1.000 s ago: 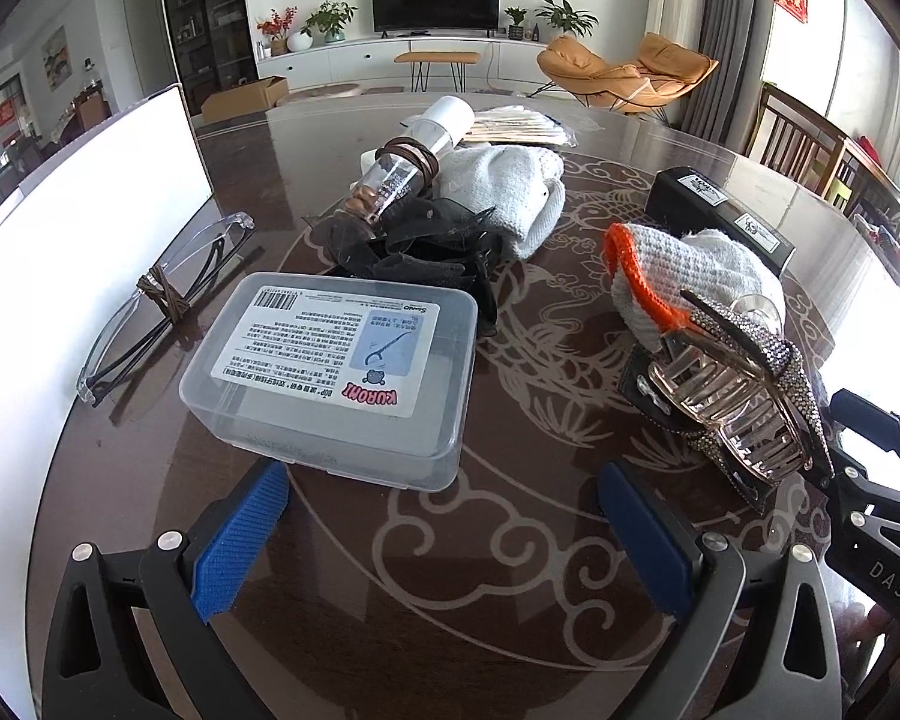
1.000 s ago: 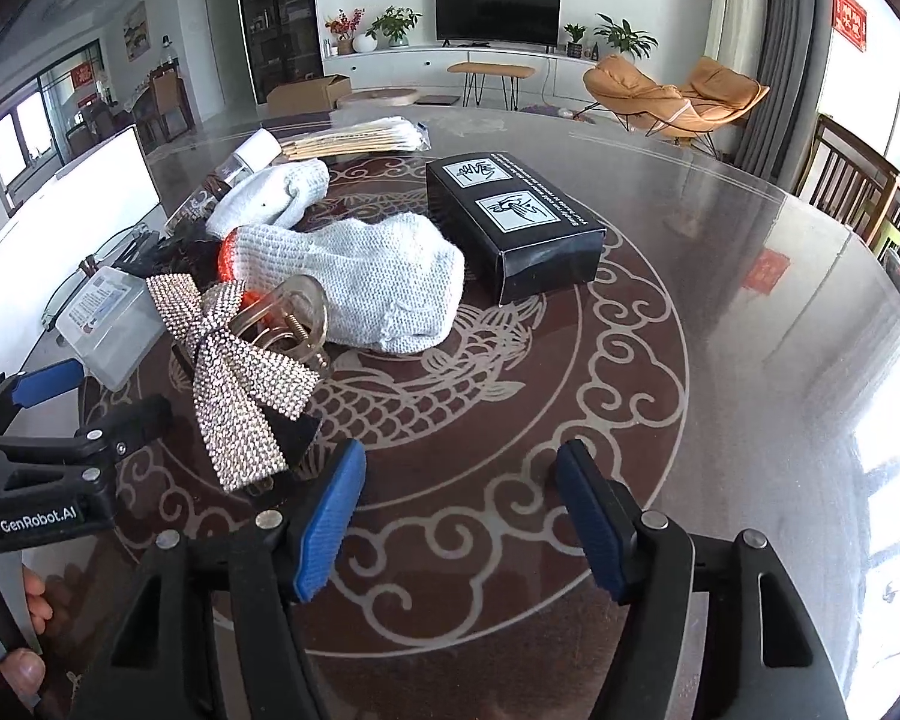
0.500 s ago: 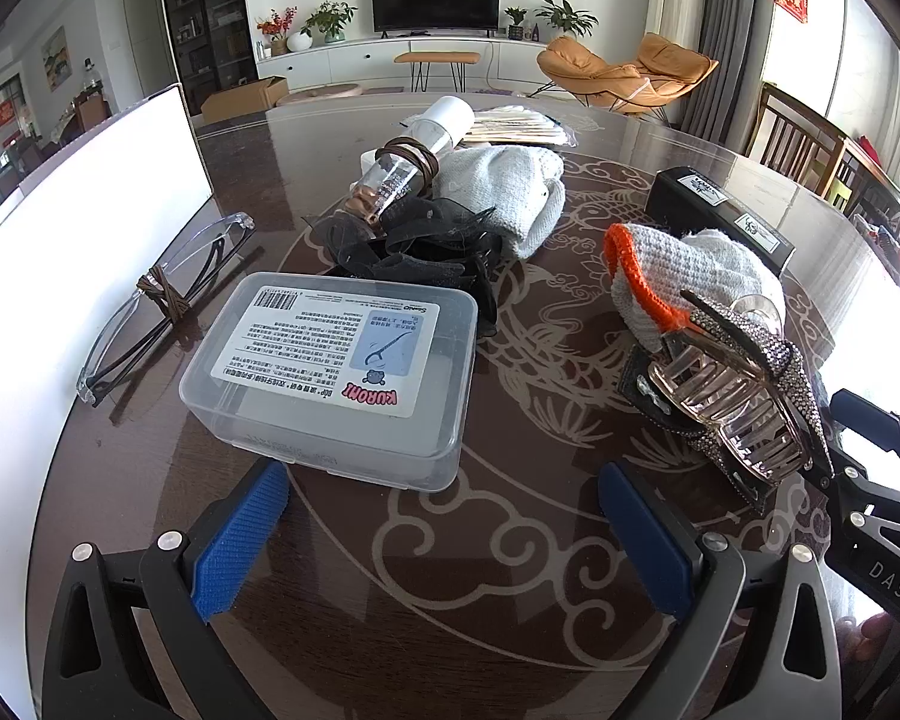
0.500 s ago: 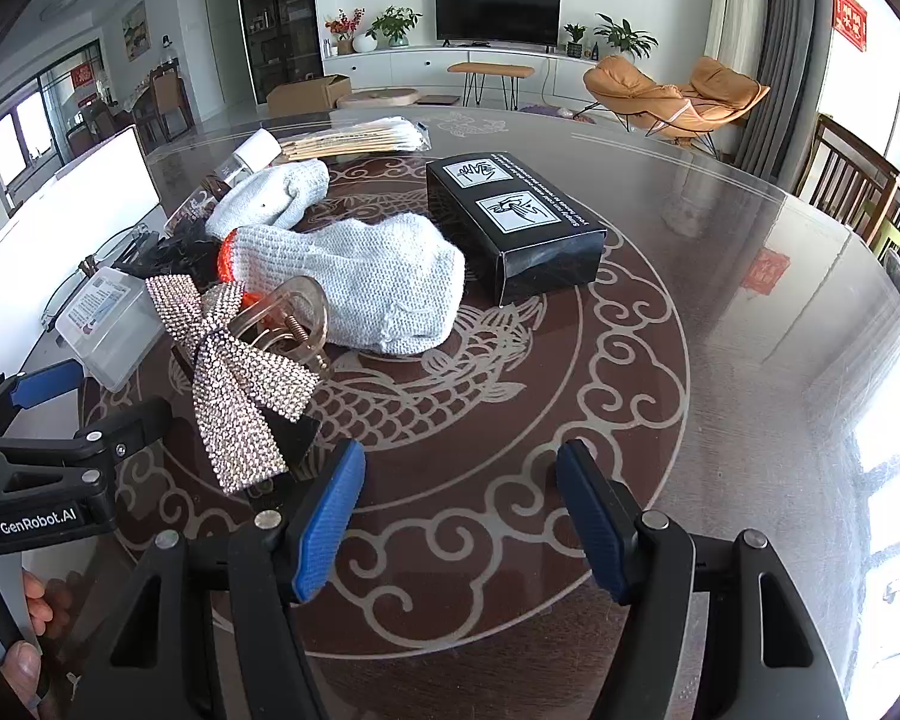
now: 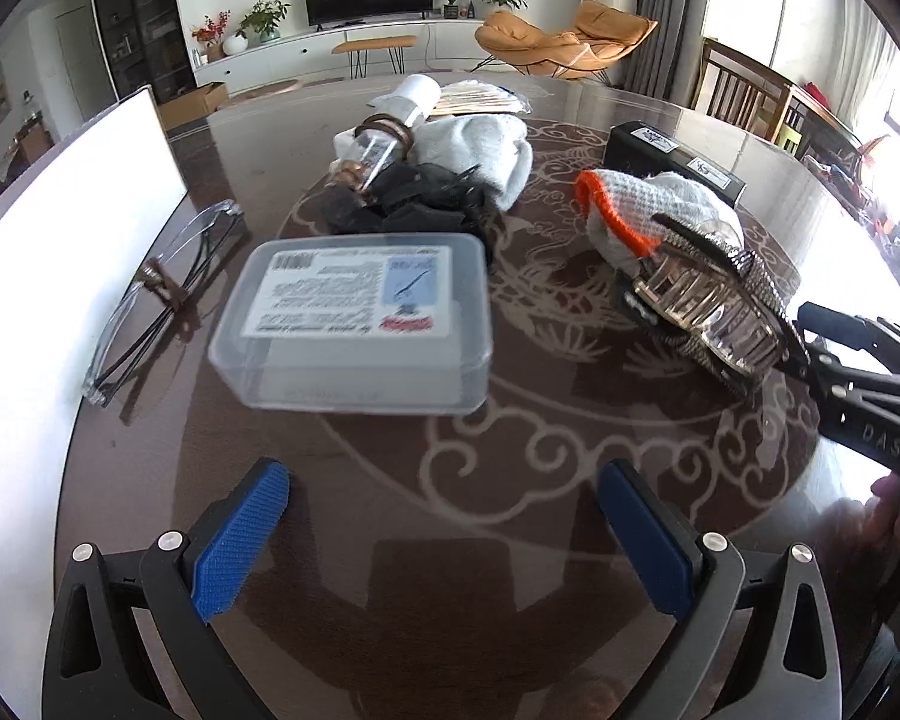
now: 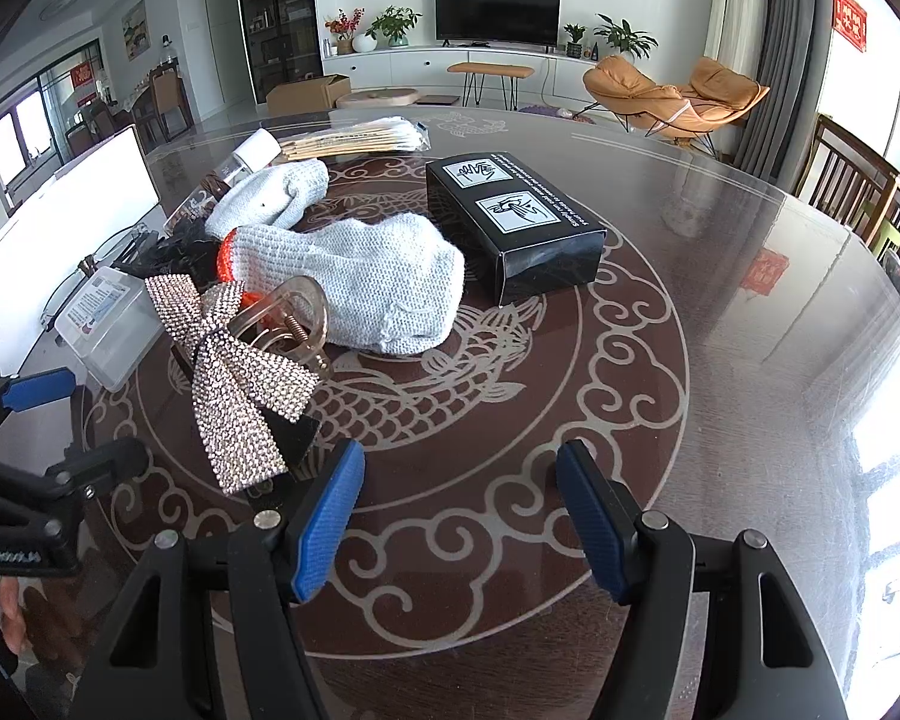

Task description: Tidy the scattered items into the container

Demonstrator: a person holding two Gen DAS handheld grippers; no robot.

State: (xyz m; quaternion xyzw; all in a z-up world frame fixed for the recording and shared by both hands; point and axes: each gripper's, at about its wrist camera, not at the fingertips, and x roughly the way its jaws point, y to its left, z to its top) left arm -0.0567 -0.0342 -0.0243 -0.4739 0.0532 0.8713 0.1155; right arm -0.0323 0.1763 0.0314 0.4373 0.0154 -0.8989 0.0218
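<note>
A clear lidded plastic box [image 5: 360,324] with a printed label lies just ahead of my open left gripper [image 5: 444,498], motion-blurred. Nothing is between the blue pads. Clear safety glasses [image 5: 162,294] lie to its left, against a tall white container wall [image 5: 60,276]. In the right wrist view a rhinestone-bow hair clip [image 6: 240,372] rests ahead and left of my open, empty right gripper [image 6: 459,480]. Behind it lie a knit glove with an orange cuff [image 6: 360,276] and a black carton [image 6: 516,216].
Farther back on the round glass-topped table [image 6: 720,360] are a second grey glove [image 5: 480,150], dark fabric [image 5: 414,204], a small bottle [image 5: 384,144] and a packet of sticks [image 6: 354,141]. Chairs stand at the right edge. A hand shows at each view's lower side.
The left wrist view has shifted and blurred; the plastic box now sits higher and more to the right in it. The right gripper has barely moved. Both stay open.
</note>
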